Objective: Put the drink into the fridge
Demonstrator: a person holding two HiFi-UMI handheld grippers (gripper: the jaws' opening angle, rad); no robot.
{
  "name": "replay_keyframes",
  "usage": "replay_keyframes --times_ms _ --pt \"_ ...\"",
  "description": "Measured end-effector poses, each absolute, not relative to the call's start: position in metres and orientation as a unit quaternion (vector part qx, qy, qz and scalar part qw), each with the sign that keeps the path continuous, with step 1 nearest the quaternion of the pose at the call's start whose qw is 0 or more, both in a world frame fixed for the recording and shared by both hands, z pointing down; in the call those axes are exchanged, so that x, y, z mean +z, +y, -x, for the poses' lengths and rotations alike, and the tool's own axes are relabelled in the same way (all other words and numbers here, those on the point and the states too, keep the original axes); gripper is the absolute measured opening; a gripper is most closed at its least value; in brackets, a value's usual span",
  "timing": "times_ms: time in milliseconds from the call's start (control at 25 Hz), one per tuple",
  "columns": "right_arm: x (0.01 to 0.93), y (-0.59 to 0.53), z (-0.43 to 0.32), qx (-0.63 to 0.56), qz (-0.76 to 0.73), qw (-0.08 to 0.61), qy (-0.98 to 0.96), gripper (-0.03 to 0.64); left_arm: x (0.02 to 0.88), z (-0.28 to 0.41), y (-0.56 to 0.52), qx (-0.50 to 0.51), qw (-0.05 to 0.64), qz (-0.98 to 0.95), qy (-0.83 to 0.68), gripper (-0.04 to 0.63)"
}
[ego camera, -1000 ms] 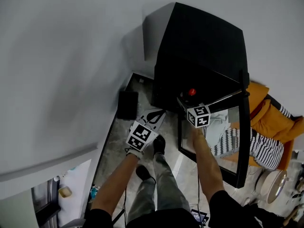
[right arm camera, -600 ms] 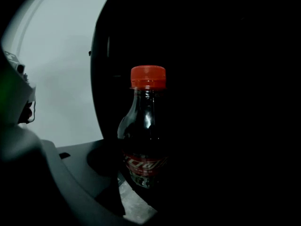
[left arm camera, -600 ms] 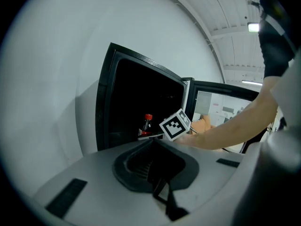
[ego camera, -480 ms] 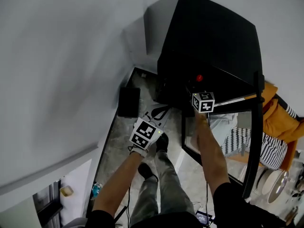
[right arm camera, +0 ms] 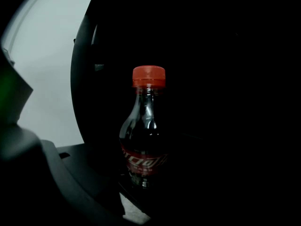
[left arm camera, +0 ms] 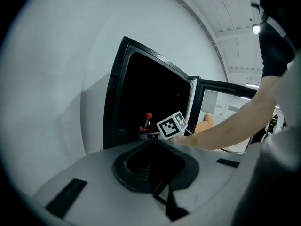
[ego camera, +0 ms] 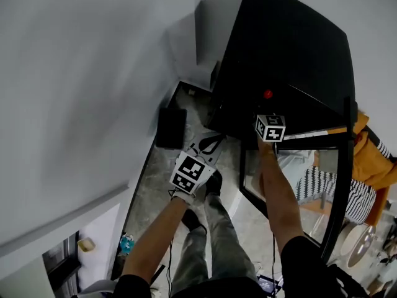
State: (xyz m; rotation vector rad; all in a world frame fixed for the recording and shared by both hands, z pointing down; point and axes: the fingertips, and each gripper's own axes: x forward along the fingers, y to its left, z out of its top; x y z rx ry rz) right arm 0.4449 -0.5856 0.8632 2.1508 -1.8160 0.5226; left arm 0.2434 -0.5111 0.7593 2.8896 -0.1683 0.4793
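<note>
A dark cola bottle (right arm camera: 143,135) with a red cap (ego camera: 268,94) stands upright in my right gripper (right arm camera: 141,181), which is shut on its lower part. Bottle and gripper (ego camera: 268,109) sit at the mouth of the black fridge (ego camera: 285,54), whose inside is dark. The fridge's glass door (ego camera: 310,179) hangs open to the right. My left gripper (ego camera: 209,146) hangs low over the floor, left of the fridge, jaws together and holding nothing. In the left gripper view the bottle (left arm camera: 147,121) and the right gripper's marker cube (left arm camera: 171,125) show before the fridge opening (left arm camera: 150,88).
A white wall fills the left. A black box (ego camera: 170,128) lies on the marble floor by the fridge. The person's shoes (ego camera: 214,182) stand before the door. An orange seat and striped cloth (ego camera: 366,160) show past the door at right.
My right gripper has carried the bottle forward and up, deeper toward the fridge opening. The left gripper has stayed about where it was.
</note>
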Motion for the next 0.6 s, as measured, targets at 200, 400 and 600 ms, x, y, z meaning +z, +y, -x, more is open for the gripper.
replay_keyframes --times_ms 200,400,600 --pt "0.868 -0.582 -0.447 0.194 -0.745 0.134 -0.624 0.317 0.755 -0.234 -0.511 0.164 0.105 -0.979 -0.063 0.005" --pt "0.866 -0.558 -0.439 0.22 -0.753 0.11 -0.61 0.333 0.74 -0.209 -0.511 0.165 0.1 -0.978 -0.076 0.006" --pt "0.824 -0.506 -0.389 0.222 -0.746 0.104 -0.619 0.322 0.715 -0.166 -0.495 0.167 0.102 -0.976 -0.097 0.005"
